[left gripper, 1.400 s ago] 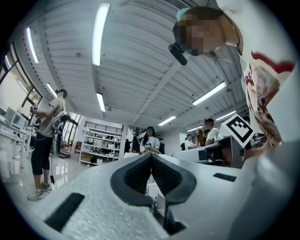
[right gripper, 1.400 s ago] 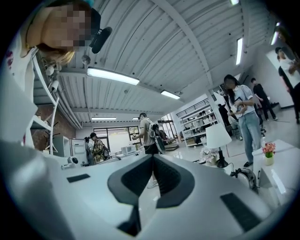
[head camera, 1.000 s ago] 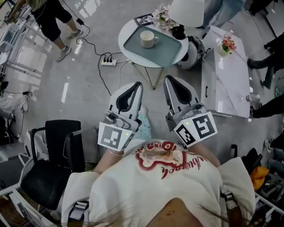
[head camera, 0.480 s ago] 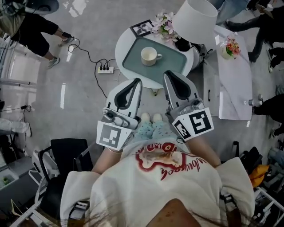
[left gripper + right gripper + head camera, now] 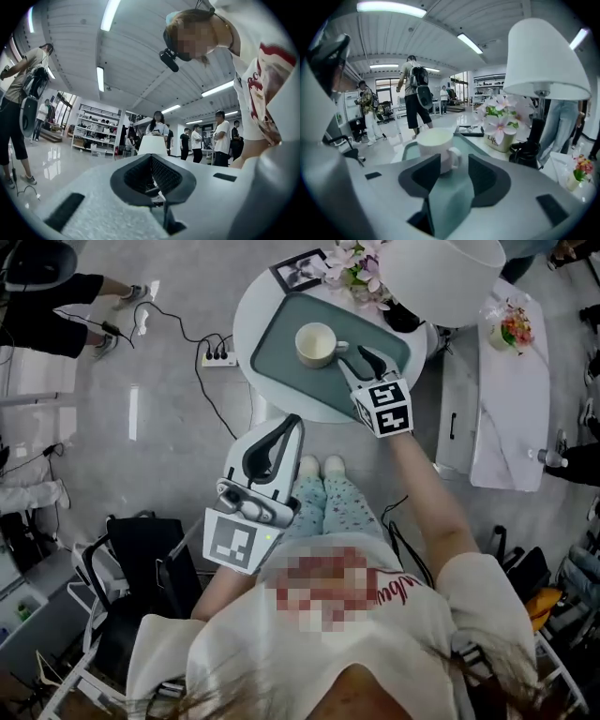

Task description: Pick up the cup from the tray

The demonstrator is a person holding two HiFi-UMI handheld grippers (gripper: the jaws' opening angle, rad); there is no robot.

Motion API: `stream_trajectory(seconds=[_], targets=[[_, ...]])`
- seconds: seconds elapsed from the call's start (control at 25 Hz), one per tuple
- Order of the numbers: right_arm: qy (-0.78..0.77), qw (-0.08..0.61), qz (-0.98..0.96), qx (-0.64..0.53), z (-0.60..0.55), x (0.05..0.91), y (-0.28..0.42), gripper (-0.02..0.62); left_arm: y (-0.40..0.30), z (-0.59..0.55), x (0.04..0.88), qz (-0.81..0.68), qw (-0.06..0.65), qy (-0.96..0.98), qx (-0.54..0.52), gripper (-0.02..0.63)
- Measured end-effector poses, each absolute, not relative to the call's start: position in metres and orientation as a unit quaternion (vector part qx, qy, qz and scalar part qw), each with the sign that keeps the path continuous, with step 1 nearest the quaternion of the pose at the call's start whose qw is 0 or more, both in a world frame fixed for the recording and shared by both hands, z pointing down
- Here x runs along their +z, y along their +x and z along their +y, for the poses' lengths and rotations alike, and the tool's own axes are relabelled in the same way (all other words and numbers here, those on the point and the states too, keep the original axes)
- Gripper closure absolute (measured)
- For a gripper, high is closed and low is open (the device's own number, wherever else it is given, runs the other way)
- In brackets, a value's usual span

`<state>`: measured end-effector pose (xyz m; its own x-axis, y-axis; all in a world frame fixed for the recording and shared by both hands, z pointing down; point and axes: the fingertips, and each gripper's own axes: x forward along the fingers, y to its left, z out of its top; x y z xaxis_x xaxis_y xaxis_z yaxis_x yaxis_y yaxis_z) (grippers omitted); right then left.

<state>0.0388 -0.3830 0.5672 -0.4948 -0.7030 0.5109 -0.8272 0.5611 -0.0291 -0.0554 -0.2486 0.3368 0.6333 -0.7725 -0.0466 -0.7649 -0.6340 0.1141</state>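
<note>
White ceramic cup w/ a side handle (image 5: 315, 343) (image 5: 436, 147) stands upright on the grey-green rectangular tray (image 5: 281, 367) (image 5: 407, 150), towards the tray's far end. Its handle points to the person's right. The tray lies on a small round white table (image 5: 246, 310).

Right tongs (image 5: 361, 360) (image 5: 452, 161) are stretched out over the tray's right part, tips just beside the cup handle. Right gripper view: jaws spread apart, nothing clamped. Tray surface shows in the gap btwn them. The cup sits just ahead of the tips w/ its handle facing the gap. Can't tell if a jaw touches the cup.

Left tongs (image 5: 279, 432) (image 5: 152, 168) are held back nr the person's body, over the floor and well apart from the table. Left gripper view: jaws closed together, nothing btwn the ribbed pads, and that camera looks out across the room, not at the tray.

Also on the table, beyond the tray:
- dark-framed photo (image 5: 300, 268) (image 5: 468, 130)
- pot of pink-white flowers (image 5: 352, 263) (image 5: 501, 122)
- lamp w/ a big white shade (image 5: 441, 273) (image 5: 543, 56), to the right of the flowers

White power strip (image 5: 217, 359) lies on the floor left of the table. Black chair (image 5: 141, 568) stands at the person's left.
</note>
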Motion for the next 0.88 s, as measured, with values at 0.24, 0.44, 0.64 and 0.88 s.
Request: stream_trajectory(seconds=[0.24, 0.44, 0.64, 0.88], targets=[[0.481, 0.221, -0.84, 0.12, -0.416, 0.597, 0.043, 0.434, -0.053, -0.25, 0.377, -0.425, 0.06, 0.903, 0.001, 0.592], [0.508, 0.212, -0.829, 0.096, -0.425, 0.601, 0.041, 0.439, -0.054, -0.247, 0.393, -0.424, 0.063, 0.903, 0.028, 0.592], [0.491, 0.184, -0.845, 0.102, -0.433, 0.6, 0.032, 0.529, -0.05, -0.241, 0.402, -0.418, 0.075, 0.905, 0.038, 0.592], [0.512, 0.115, -0.837, 0.156, -0.432, 0.579, 0.035, 0.551, -0.058, -0.25, 0.401, -0.43, 0.069, 0.9, 0.035, 0.592]])
